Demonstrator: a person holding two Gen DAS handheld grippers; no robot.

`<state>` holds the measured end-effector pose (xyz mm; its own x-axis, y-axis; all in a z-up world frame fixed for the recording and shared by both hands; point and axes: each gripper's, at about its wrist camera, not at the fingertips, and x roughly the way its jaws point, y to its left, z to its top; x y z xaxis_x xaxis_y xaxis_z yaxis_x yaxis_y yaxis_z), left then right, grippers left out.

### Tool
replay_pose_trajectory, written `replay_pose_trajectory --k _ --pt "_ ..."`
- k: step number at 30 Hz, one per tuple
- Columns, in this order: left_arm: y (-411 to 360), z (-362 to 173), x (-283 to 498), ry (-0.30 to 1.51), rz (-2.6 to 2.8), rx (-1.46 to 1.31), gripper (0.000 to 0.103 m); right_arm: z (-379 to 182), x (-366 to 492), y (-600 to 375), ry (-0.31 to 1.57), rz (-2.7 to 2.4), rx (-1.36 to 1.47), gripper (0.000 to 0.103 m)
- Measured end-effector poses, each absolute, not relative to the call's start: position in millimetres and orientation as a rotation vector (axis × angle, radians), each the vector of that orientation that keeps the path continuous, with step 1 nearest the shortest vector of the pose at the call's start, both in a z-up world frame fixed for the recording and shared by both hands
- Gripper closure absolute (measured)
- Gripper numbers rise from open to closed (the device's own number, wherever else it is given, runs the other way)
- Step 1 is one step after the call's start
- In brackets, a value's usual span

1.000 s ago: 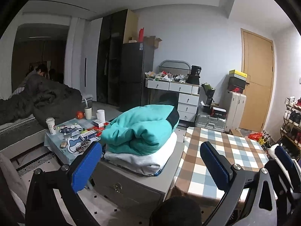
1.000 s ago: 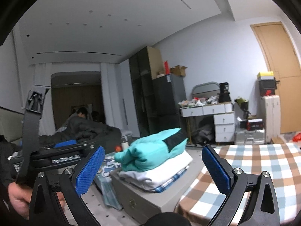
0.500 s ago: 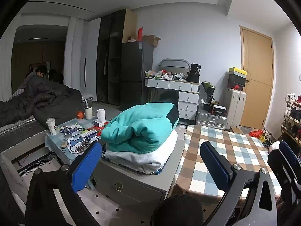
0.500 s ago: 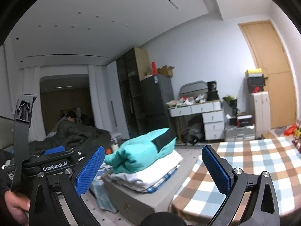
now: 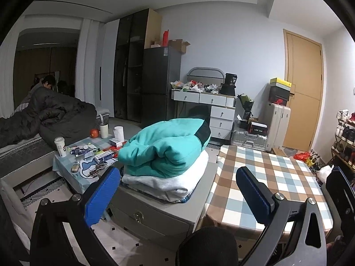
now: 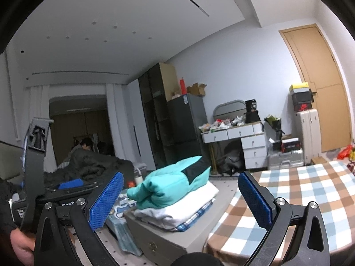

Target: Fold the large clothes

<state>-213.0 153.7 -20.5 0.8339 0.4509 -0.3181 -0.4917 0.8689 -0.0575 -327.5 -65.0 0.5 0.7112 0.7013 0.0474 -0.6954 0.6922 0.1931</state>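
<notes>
Both cams have tilted up slightly; left gripper (image 5: 177, 190) and right gripper (image 6: 180, 197) hang wide open, empty, above the checkered table (image 5: 277, 173), folded teal hoodie (image 5: 164, 148) stacked nearby.

Lighting: dim, cool, even indoor light from overhead; small recessed spots dot the white ceiling (image 6: 115, 31) in the right wrist view, none glaring. Shadows: soft and weak; the alcove beyond the white curtains (image 5: 88, 66) is darkest. Colour: bluish cast on the pale grey wall (image 5: 233, 44).

Distortion: strong fisheye; black vignette rings both frames, and the tan wooden door (image 6: 319, 84) bows near the edge.

Focus: centre fairly sharp; the folded teal padded garment (image 5: 166, 148) reads clearly. The near blue-padded left tool (image 5: 177, 196) and right tool (image 6: 180, 199) look slightly soft.
</notes>
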Motion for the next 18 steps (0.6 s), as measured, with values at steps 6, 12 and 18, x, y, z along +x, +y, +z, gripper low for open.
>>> replay_pose_trajectory --k 6,12,18 --pt "150.7 -19.6 -212.7 0.303 0.483 -0.12 0.001 0.3 -328.9 -66.2 0.015 0.754 0.193 0.0" --pt "146.0 -17.1 -212.7 0.288 0.484 -0.093 0.001 -0.4 -325.1 -70.6 0.026 0.75 0.227 0.0" --pt "140.9 -17.1 -212.7 0.281 0.477 -0.081 0.001 1.1 -324.7 -74.9 0.004 0.714 0.241 0.0"
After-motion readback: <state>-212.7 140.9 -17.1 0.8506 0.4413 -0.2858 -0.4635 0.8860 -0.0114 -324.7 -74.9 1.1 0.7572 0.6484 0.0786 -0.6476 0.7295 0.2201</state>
